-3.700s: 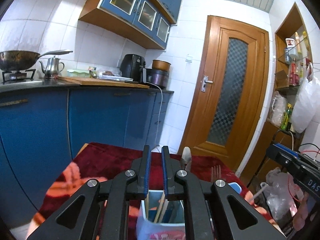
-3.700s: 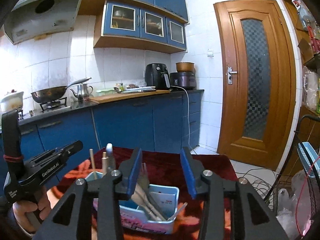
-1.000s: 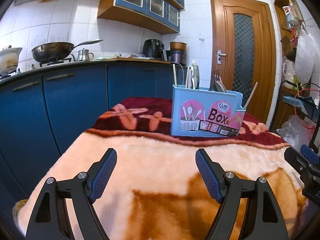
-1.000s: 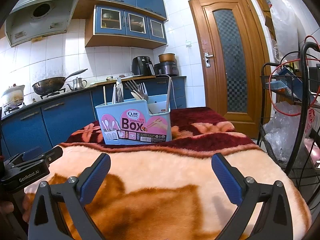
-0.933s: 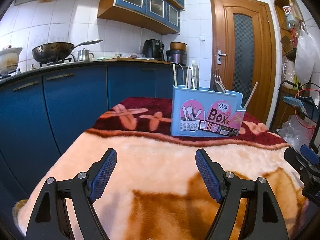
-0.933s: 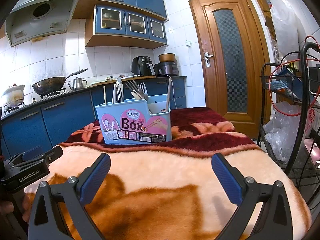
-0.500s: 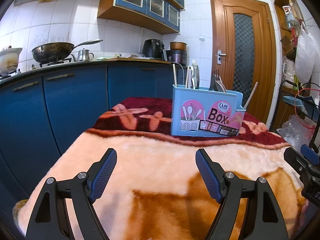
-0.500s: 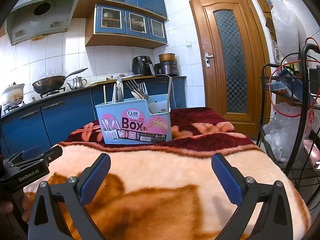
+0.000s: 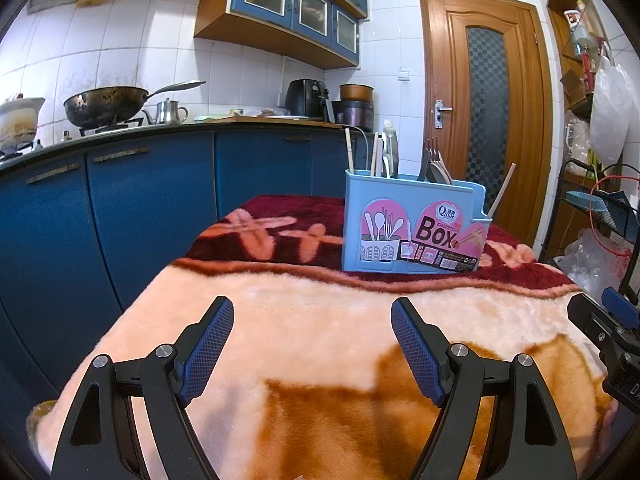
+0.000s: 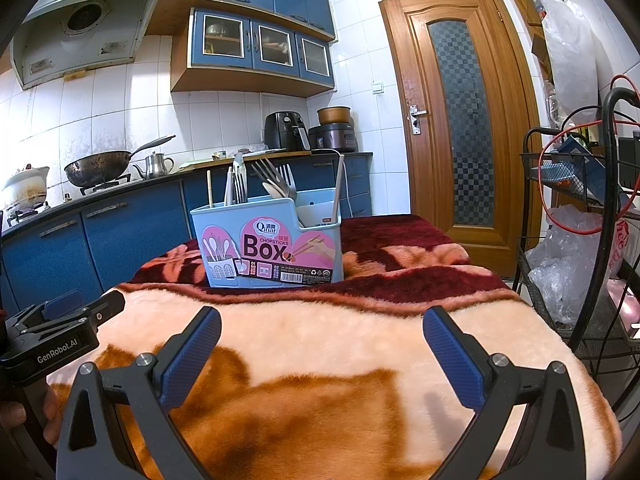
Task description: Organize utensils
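A light blue utensil box [image 9: 414, 228] [image 10: 268, 240] with a pink "Box" label stands upright on the dark red far part of a plush blanket [image 9: 320, 344]. Chopsticks [image 9: 349, 150], forks [image 10: 276, 178] and spoons [image 9: 440, 170] stick up out of it. My left gripper [image 9: 312, 312] hovers low over the peach part of the blanket, well short of the box, open with nothing between its blue pads. My right gripper [image 10: 322, 322] is likewise open and empty, at a similar distance from the box. Each gripper's body shows at the edge of the other's view.
Blue kitchen cabinets [image 9: 120, 208] run along the left with a wok [image 9: 106, 106], kettle [image 9: 170, 112] and air fryer [image 10: 284, 130] on the counter. A wooden door [image 9: 488, 112] stands behind. A black wire rack [image 10: 580, 216] with bags and cables stands right of the table.
Over the last second nothing has moved. Since the oldest frames, both grippers have pulled back from above the box and opened wide.
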{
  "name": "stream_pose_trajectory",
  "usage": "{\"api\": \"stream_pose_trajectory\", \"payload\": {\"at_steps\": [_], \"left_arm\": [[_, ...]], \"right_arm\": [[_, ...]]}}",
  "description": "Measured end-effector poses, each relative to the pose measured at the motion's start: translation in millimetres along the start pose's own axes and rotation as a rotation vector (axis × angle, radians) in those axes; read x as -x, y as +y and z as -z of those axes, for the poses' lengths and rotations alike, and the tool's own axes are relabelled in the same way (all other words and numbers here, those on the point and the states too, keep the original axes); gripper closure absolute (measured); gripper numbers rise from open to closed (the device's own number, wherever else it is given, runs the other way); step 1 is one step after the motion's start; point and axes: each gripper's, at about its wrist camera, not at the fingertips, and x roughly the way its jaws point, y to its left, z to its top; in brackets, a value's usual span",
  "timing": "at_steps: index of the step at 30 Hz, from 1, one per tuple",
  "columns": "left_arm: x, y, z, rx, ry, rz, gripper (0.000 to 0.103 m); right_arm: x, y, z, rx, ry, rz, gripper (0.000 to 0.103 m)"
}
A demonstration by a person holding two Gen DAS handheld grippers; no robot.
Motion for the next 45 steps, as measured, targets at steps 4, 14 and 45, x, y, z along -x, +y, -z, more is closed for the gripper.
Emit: {"api": "stream_pose_trajectory", "payload": {"at_steps": [4, 14, 45], "left_arm": [[0.0, 0.0, 0.1, 0.000, 0.000, 0.000, 0.021], [0.1, -0.1, 0.1, 0.000, -0.001, -0.001, 0.021], [-0.5, 1.7, -0.6, -0.011, -0.007, 0.010, 0.021]], "right_arm": [[0.2, -0.1, 0.2, 0.000, 0.000, 0.000, 0.000], [0.3, -0.1, 0.0, 0.001, 0.001, 0.000, 0.000], [0.4, -0.2, -0.7, 0.002, 0.002, 0.000, 0.000]]}}
